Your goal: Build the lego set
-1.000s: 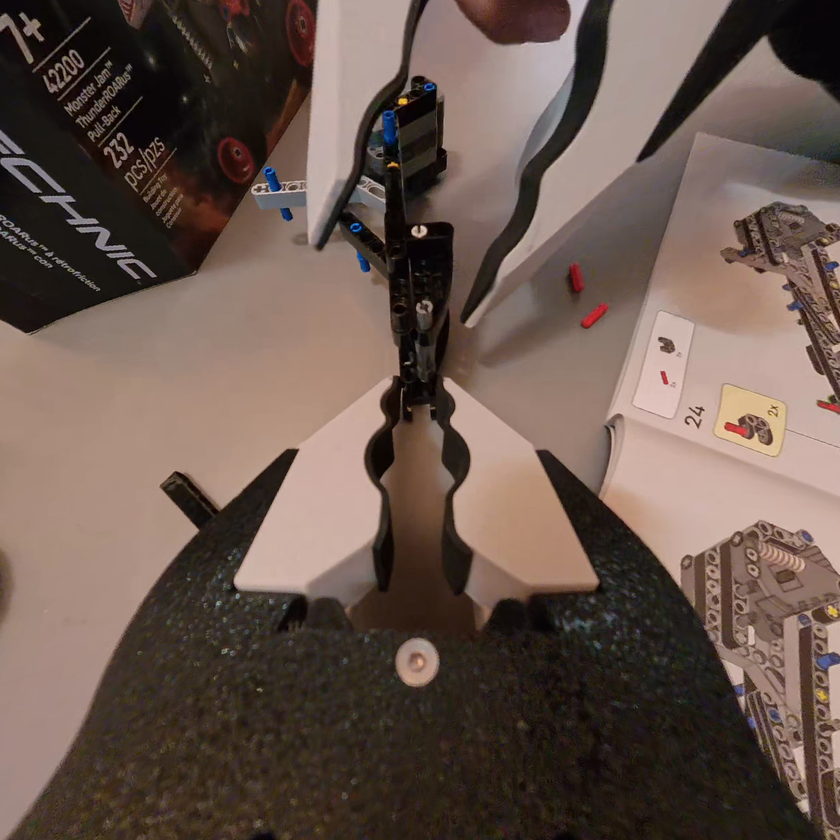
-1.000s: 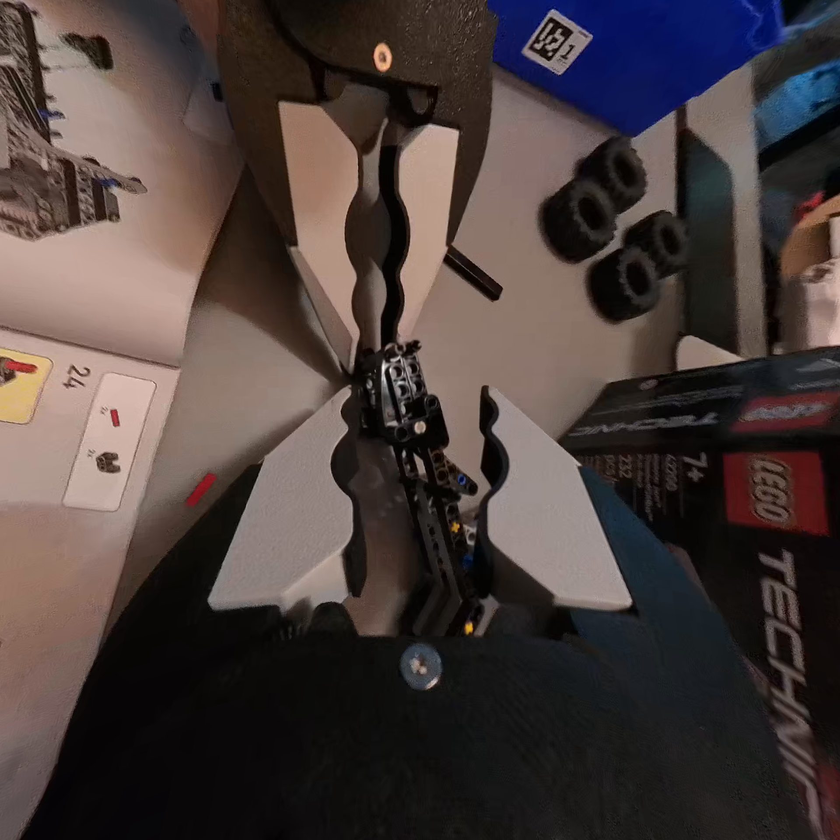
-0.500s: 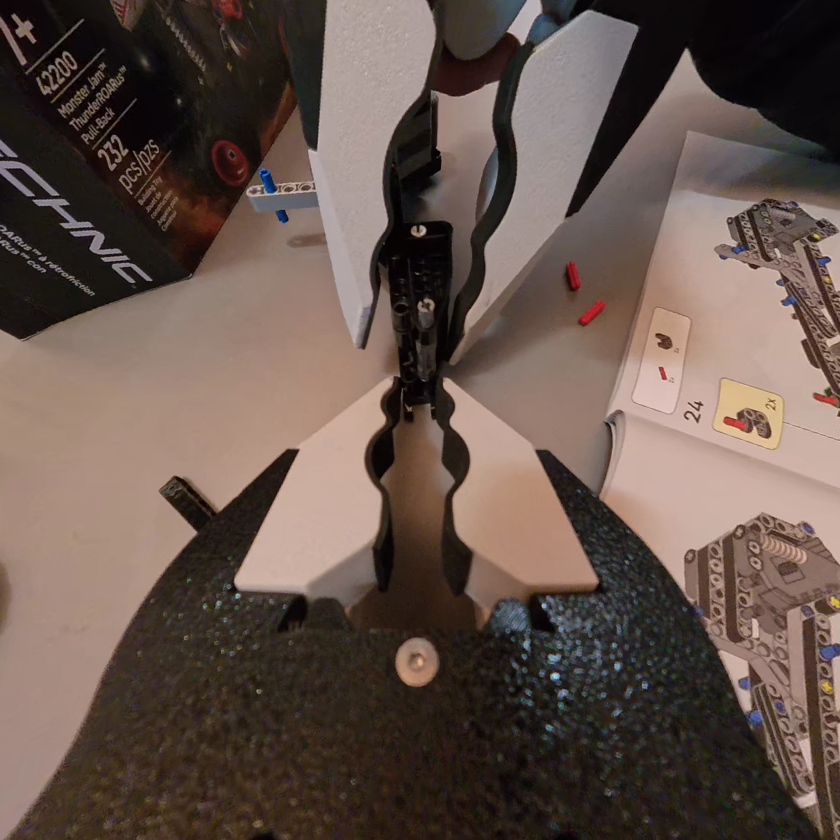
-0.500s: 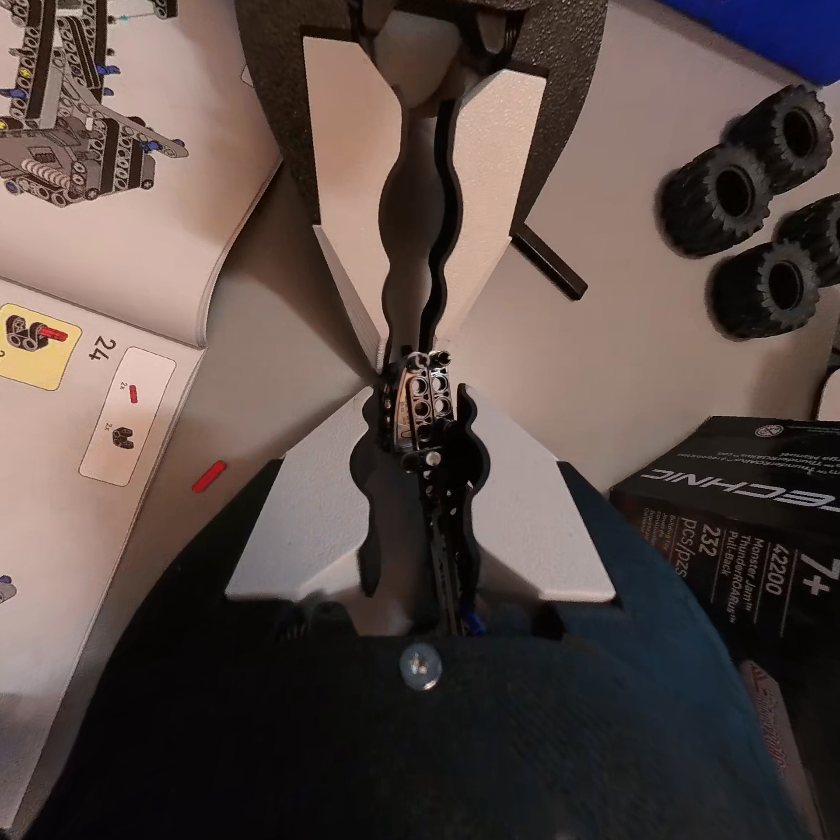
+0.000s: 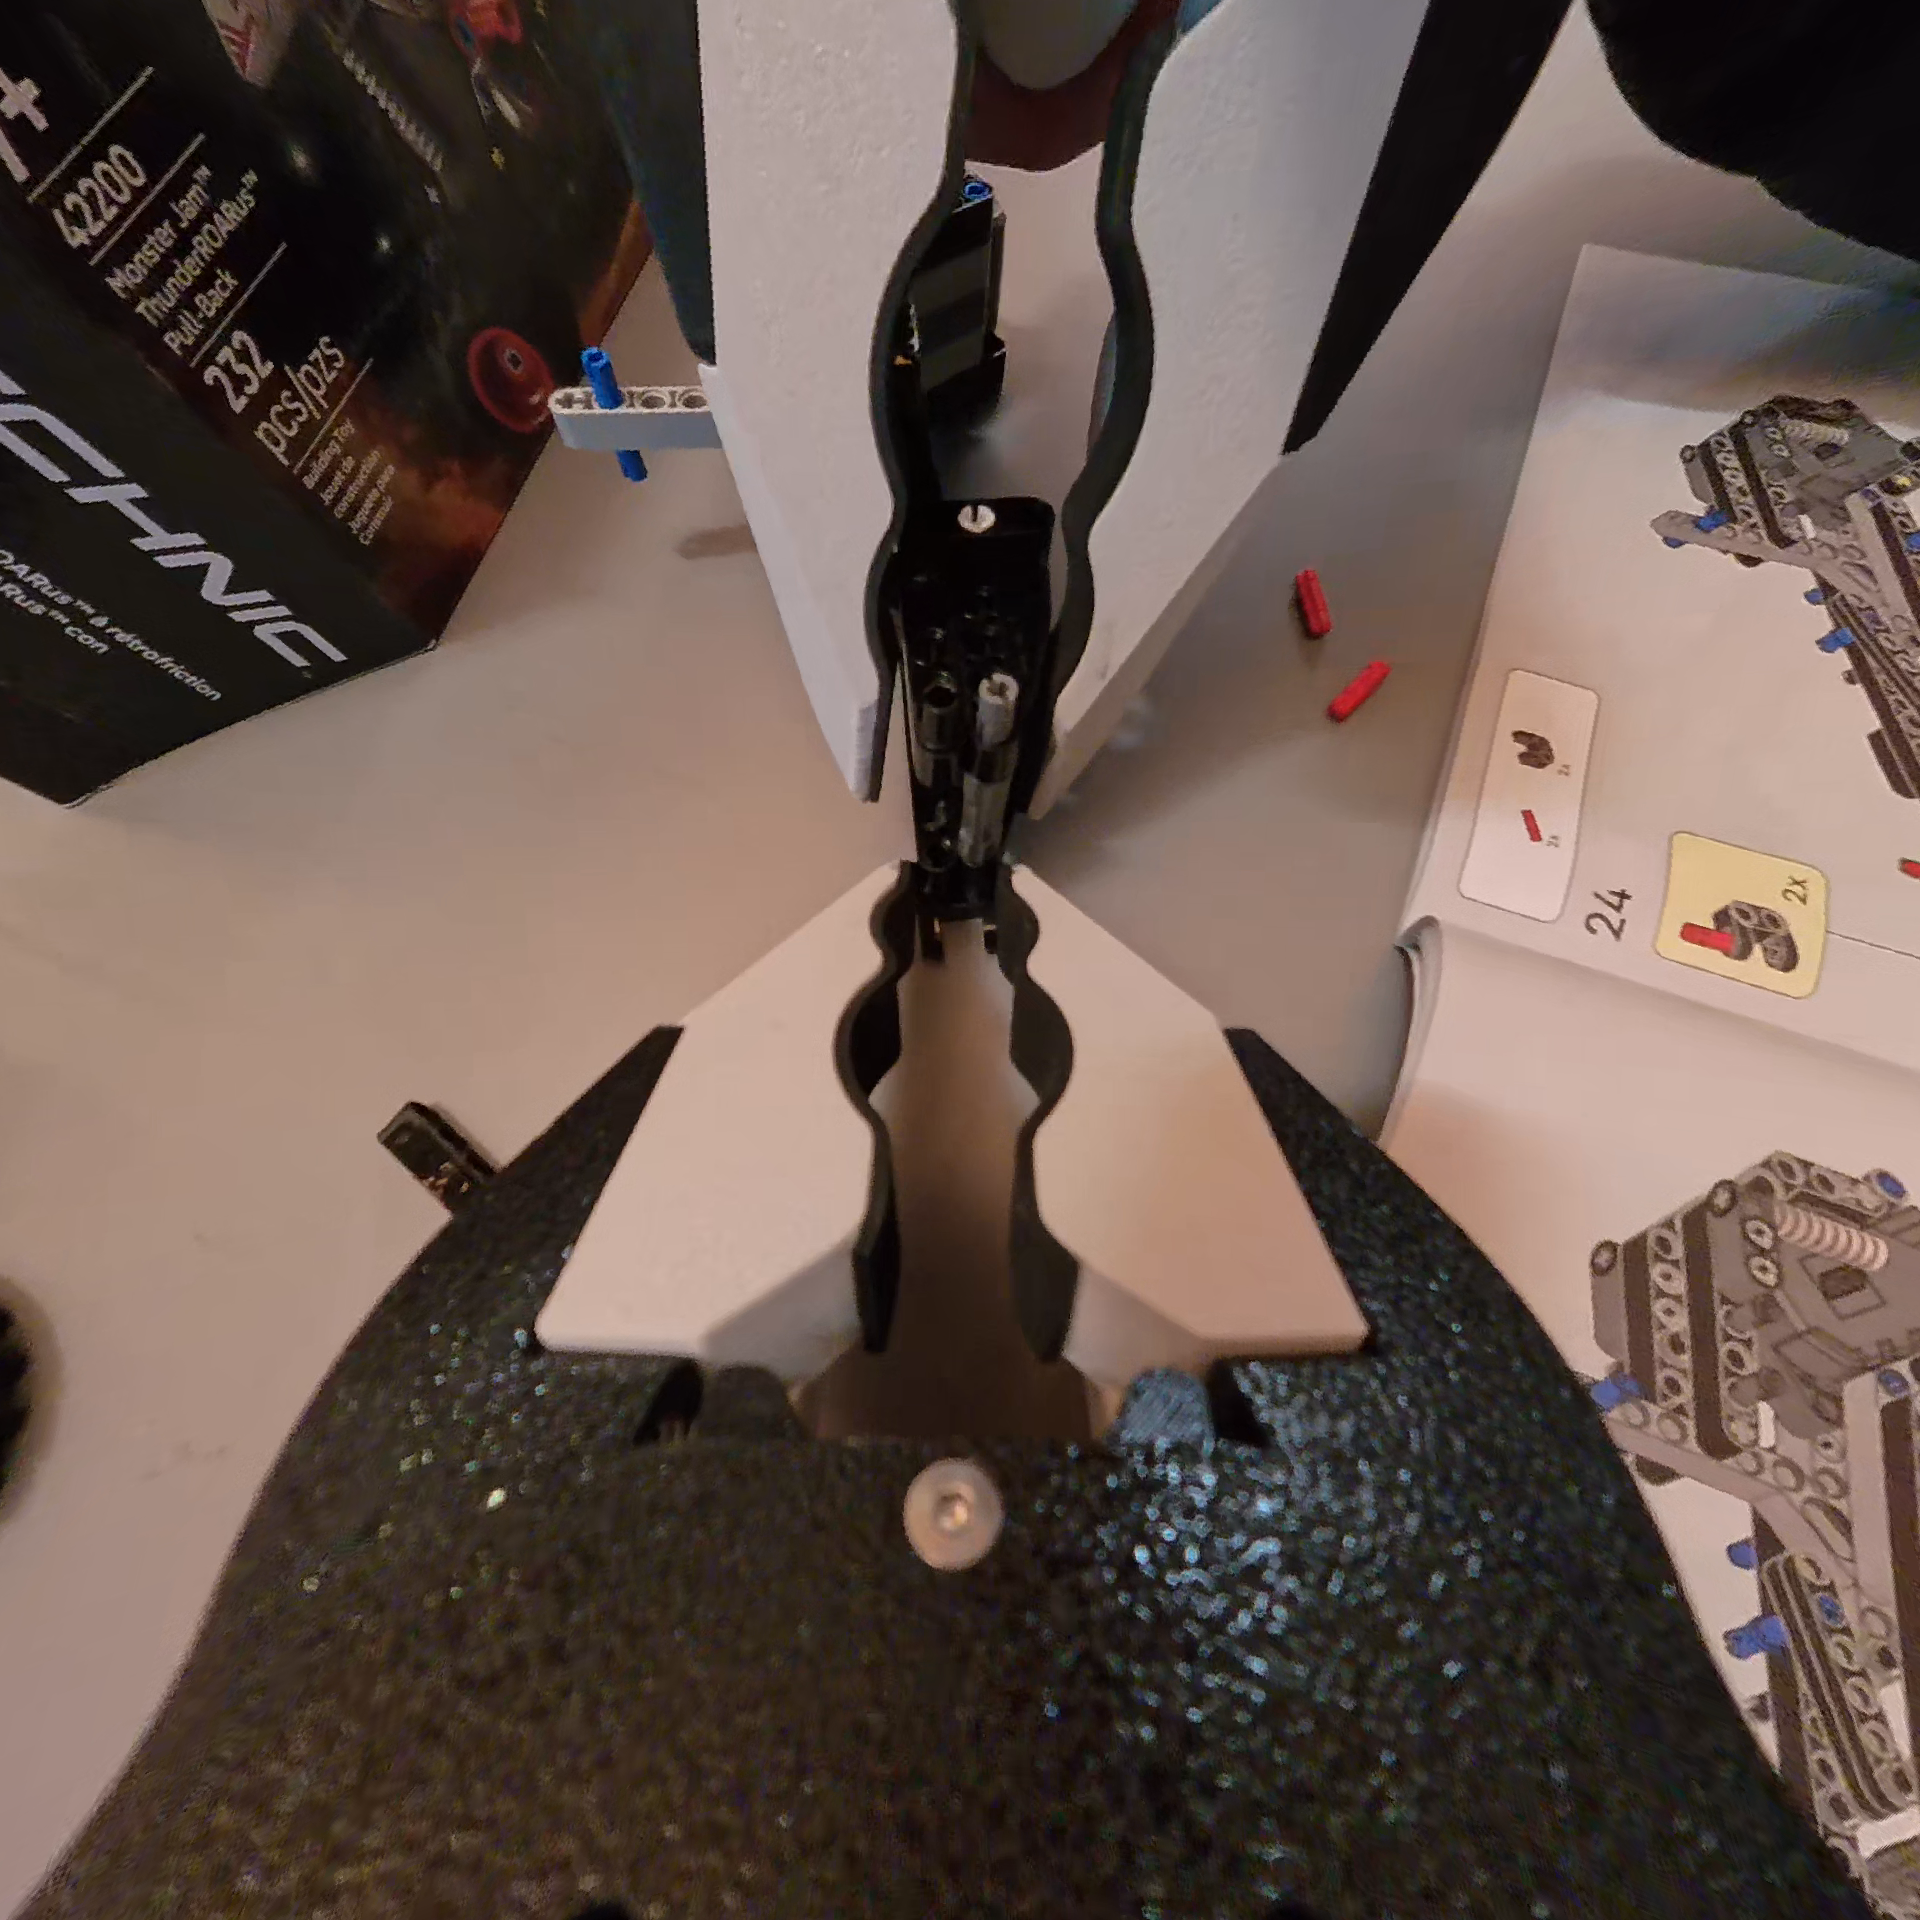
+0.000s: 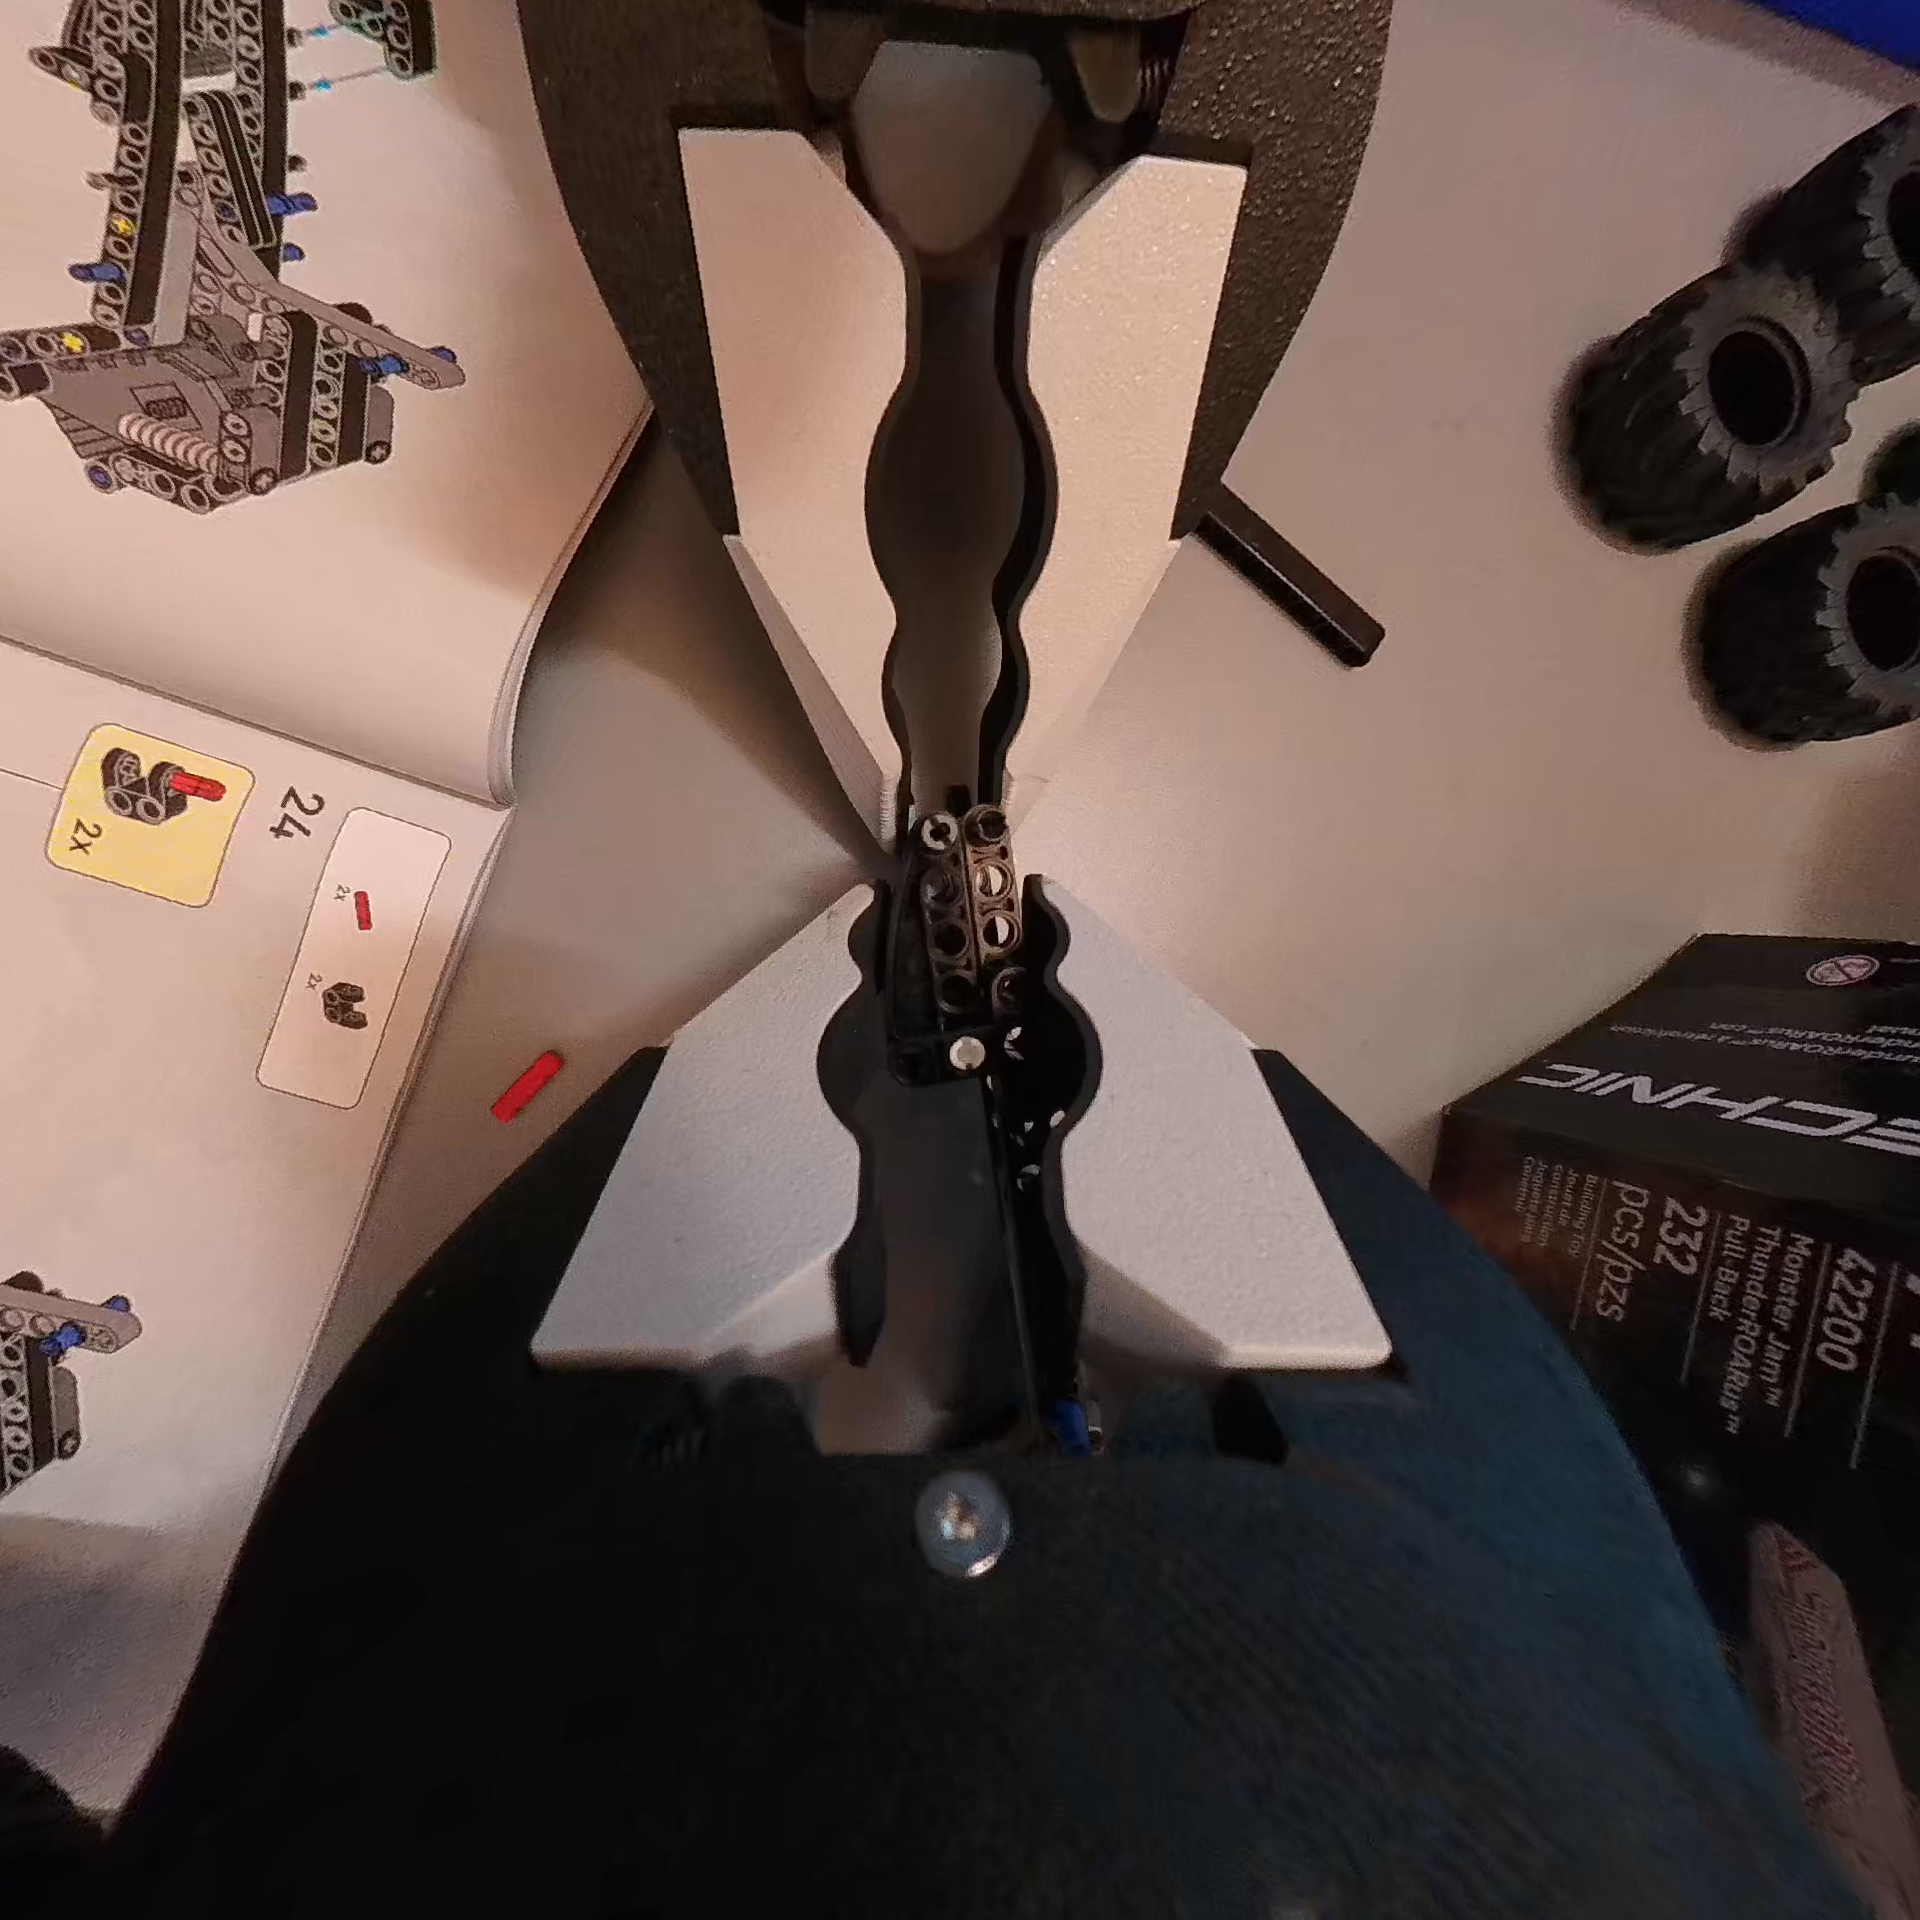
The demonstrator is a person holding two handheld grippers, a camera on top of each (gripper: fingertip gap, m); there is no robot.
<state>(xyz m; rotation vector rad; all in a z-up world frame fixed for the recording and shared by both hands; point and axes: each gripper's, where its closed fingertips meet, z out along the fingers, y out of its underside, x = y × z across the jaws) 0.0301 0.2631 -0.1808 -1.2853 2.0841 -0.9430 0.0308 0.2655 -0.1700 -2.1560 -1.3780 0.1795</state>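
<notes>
A black Lego Technic assembly [image 5: 977, 665] hangs above the table between the two grippers. My left gripper [image 5: 956, 883] is shut on its near end. In the right wrist view the left gripper [image 6: 951, 810] comes in from the top. My right gripper [image 6: 961, 894] is shut around the sides of the assembly [image 6: 966, 935], tip to tip with the left one. In the left wrist view the right gripper [image 5: 961, 779] reaches in from the top. The rest of the assembly runs back between its fingers, mostly hidden. Two loose red pins [image 5: 1311, 601] [image 5: 1358, 690] lie on the table.
The open instruction booklet [image 5: 1662, 727] [image 6: 208, 675] lies on one side, the black set box [image 5: 208, 416] [image 6: 1714, 1247] on the other. Black tyres [image 6: 1756, 395] and a black axle [image 6: 1288, 582] lie beyond. A grey beam with blue pins [image 5: 634, 403] sticks out by the box. Only a small space, under 4 cm, lies between the two pairs of fingers. My left tips are roughly 9 centimeters from the black axle [image 6: 1288, 582].
My right gripper was open beside the assembly; it has slid along it toward the left gripper and closed on it. The left gripper has held still.
</notes>
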